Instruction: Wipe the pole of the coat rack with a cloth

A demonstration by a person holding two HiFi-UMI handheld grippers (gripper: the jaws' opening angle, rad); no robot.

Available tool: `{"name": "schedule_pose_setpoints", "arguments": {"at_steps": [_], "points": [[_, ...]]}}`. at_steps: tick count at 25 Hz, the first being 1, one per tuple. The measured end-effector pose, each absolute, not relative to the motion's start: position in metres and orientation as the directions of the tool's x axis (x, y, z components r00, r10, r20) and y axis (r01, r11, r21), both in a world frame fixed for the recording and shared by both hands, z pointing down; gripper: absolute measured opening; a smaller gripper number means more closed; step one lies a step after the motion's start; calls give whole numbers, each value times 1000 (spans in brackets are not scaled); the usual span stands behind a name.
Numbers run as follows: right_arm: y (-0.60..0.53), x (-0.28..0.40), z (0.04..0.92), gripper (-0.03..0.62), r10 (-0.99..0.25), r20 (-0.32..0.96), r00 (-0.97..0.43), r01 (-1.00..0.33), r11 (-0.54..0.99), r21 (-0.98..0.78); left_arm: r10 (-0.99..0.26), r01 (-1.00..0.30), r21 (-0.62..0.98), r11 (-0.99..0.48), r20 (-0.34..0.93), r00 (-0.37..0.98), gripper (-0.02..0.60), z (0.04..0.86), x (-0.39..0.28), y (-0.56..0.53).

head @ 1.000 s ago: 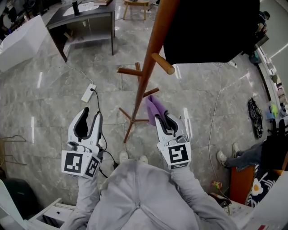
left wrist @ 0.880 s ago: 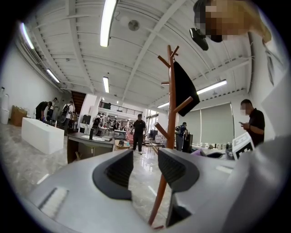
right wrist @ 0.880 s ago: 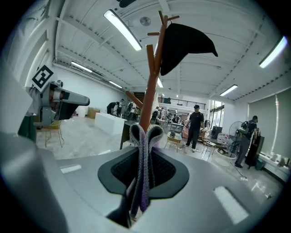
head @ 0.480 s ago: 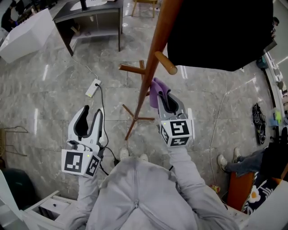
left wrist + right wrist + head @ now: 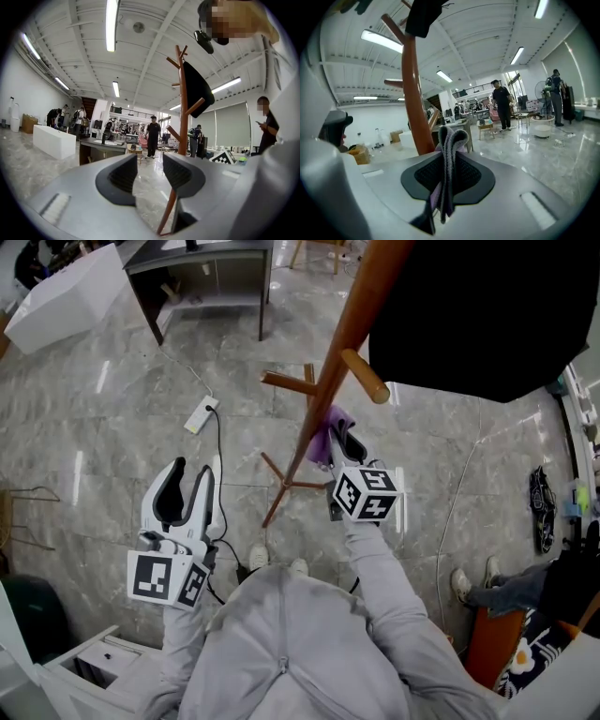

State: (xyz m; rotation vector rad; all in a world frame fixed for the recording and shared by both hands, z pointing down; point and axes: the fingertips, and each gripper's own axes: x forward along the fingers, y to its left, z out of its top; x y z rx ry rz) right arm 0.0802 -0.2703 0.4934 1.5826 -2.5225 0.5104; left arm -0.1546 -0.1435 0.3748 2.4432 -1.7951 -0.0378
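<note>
Two grippers, one job: the right gripper (image 5: 343, 442) is clamped on the purple cloth (image 5: 330, 425), which sits against the pole (image 5: 343, 334) just below a peg (image 5: 366, 377) (touching, as far as I can tell). The left gripper (image 5: 191, 476) hangs well apart, jaws open and empty. Wiping looks barely begun, and nearly the whole pole remains.

Head looks down; gripper views share pole (image 5: 322, 390), seemingly.
</note>
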Motion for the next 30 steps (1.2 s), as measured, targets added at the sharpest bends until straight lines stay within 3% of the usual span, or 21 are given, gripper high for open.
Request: {"name": "schedule_pose_setpoints", "arguments": {"at_steps": [13, 30], "points": [[-263, 88, 511, 54, -854, 393, -341, -873, 443, 204, -943, -941, 103, -324, 43, 329, 178, 376, -142, -147], [-262, 168, 481, 54, -919, 350, -180, -914, 287, 285, -930, -927, 95, -363, 23, 366, 178, 370, -132, -141]]}}
